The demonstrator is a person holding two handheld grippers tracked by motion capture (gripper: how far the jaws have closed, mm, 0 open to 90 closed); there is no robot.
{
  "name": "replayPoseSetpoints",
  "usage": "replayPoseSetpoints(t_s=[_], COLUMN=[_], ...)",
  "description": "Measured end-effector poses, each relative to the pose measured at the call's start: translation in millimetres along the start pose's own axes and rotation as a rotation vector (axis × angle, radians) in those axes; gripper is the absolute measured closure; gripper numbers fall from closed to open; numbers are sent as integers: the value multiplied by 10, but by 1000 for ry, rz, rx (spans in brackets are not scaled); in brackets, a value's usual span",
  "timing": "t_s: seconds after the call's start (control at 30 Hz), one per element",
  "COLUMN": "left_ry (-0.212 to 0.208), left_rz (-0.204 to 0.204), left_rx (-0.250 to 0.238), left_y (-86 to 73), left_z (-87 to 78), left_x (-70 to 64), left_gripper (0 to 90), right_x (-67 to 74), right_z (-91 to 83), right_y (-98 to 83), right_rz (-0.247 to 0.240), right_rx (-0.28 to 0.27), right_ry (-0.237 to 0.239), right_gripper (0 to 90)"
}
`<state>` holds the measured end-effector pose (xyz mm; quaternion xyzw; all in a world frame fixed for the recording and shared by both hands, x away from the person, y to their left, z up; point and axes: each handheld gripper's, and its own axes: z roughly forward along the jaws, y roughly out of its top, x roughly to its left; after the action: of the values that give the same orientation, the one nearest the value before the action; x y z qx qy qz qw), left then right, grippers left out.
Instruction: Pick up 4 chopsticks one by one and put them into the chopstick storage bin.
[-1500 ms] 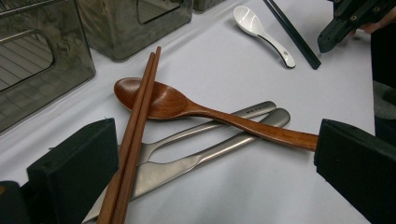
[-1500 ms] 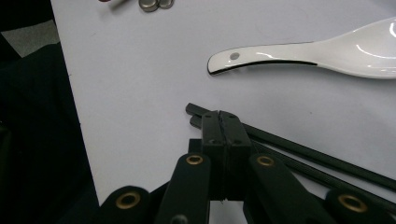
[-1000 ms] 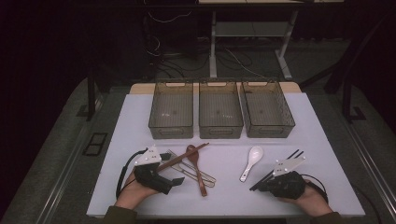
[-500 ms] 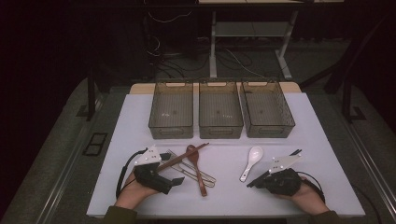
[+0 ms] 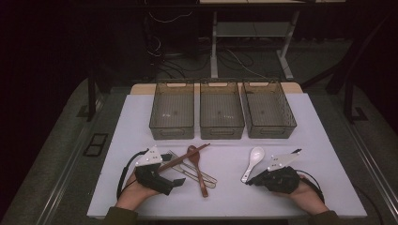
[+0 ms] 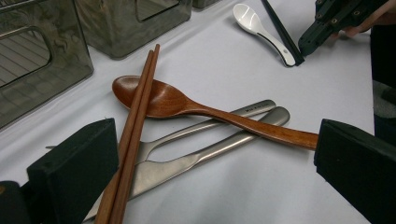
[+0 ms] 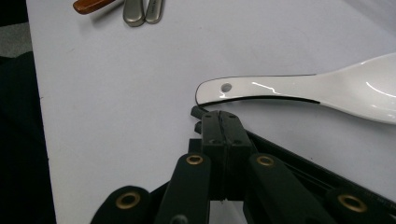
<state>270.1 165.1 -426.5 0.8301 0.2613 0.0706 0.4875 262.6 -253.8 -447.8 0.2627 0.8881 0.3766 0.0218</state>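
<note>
While the right gripper (image 7: 219,122) fingers sit together, the white spoon (image 7: 299,91) lies just beyond them.

Both grippers are matt black. The left gripper (image 5: 176,180) bears a grey three-cornered plate beside the wooden chopsticks (image 5: 180,159), and a black cable loops behind it. The right gripper (image 7: 219,122) shows brass-coloured rivets and small screws. The cuffs look olive, perhaps.
</note>
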Motion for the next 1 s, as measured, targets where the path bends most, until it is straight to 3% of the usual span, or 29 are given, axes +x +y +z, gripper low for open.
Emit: replayPoseSetpoints(t_s=[0.23, 0.47, 0.8, 1.0], left_ry=[-3, -4, -4, -5], left_rz=[1, 2, -5, -6], left_rx=[1, 1, 3, -1], left_y=[2, 1, 1, -2], left_z=[-10, -7, 3, 0], left_x=[1, 7, 7, 10], left_gripper=[0, 0, 0, 0], right_x=[-52, -381, -919, -1170], right_z=[-108, -439, -679, -774], right_y=[10, -64, -144, -242], right_rz=[7, 111, 244, 312], right_rx=[-31, -90, -53, -28], right_ry=[-17, -154, -374, -460], right_gripper=[890, 890, 892, 892])
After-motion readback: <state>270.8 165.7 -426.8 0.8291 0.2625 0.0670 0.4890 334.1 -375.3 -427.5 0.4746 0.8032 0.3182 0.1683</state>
